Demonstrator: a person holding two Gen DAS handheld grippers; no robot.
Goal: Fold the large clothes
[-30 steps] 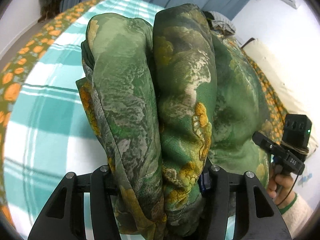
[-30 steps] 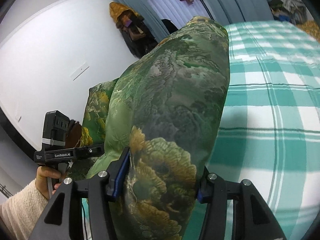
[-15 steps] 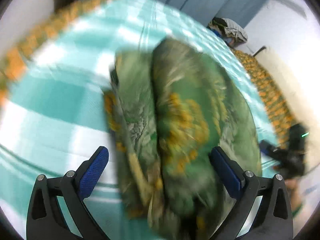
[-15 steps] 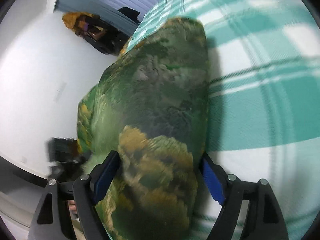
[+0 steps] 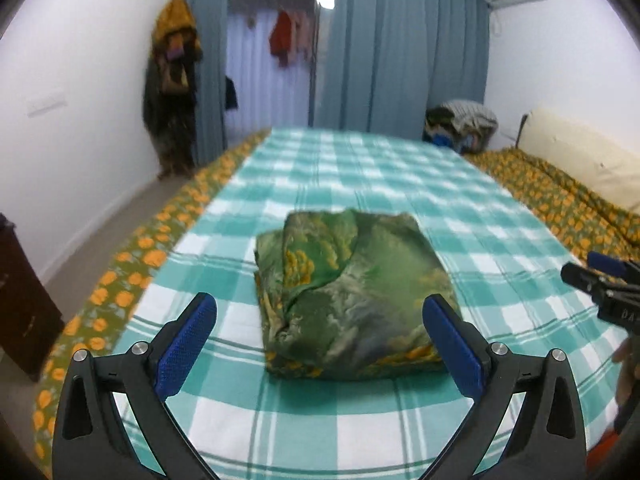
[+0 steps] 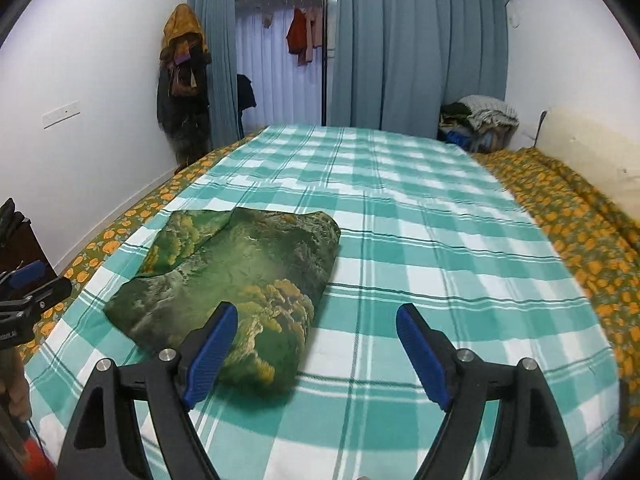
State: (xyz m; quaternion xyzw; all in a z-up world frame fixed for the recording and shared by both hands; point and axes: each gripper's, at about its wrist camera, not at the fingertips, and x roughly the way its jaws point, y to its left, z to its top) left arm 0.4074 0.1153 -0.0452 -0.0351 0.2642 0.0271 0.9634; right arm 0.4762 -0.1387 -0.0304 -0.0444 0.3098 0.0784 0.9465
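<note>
A green garment with a yellow print (image 5: 348, 292) lies folded in a compact rectangle on the teal checked bedspread (image 5: 360, 168); it also shows in the right wrist view (image 6: 240, 276). My left gripper (image 5: 320, 340) is open and empty, raised above the bed just in front of the garment. My right gripper (image 6: 314, 352) is open and empty, raised by the garment's near right corner. The right gripper shows at the right edge of the left wrist view (image 5: 600, 284). The left gripper shows at the left edge of the right wrist view (image 6: 28, 292).
An orange floral sheet (image 6: 580, 232) borders the bedspread on both sides. A pillow (image 5: 580, 160) lies at the right. A pile of clothes (image 6: 480, 120) sits at the far right corner. Coats (image 6: 182, 80) hang by the blue curtains (image 6: 420, 48). Dark furniture (image 5: 20, 300) stands at left.
Both grippers were shut on the garment a second ago. They have opened, let it go and drawn back and up. The garment now lies folded on the bed.
</note>
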